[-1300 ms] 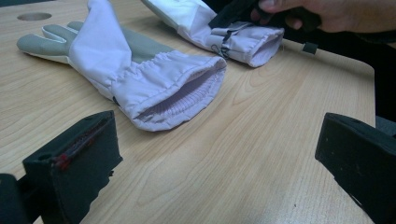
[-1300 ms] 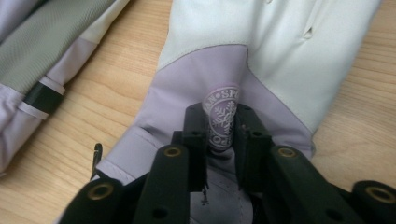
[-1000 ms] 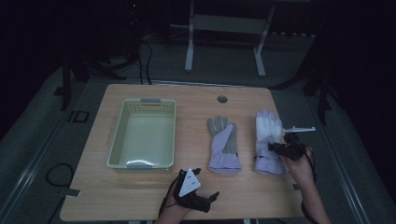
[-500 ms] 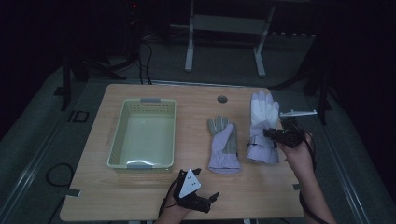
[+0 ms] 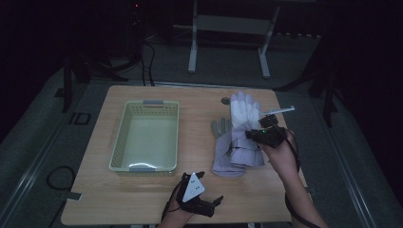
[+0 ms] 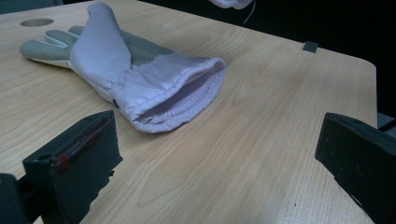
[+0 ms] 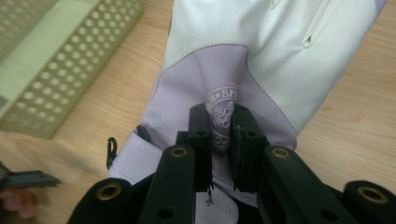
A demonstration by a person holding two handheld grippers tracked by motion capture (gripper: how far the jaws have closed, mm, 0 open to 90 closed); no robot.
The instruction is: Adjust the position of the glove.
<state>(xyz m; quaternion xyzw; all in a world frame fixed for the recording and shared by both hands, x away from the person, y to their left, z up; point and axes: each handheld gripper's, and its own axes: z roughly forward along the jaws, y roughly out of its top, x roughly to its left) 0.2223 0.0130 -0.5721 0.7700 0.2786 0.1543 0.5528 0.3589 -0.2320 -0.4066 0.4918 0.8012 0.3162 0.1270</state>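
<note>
A: How does your right gripper [image 7: 222, 135] hold now?

B: It is clenched on a thin fold of the white glove [image 7: 261, 51]; the glove hangs below the jaws, above the table [image 5: 142, 199].

A: What is the risk?

B: You pinch only little fabric. If you swing fast toward the basket [image 5: 122, 137] on its far side, the fold can slip out.

A: And nearer?

B: The loose cuff can drag the second glove [image 6: 126, 70], which lies just under it. Your left gripper [image 6: 219, 163] stands open, holding nothing, near that glove's cuff.
</note>
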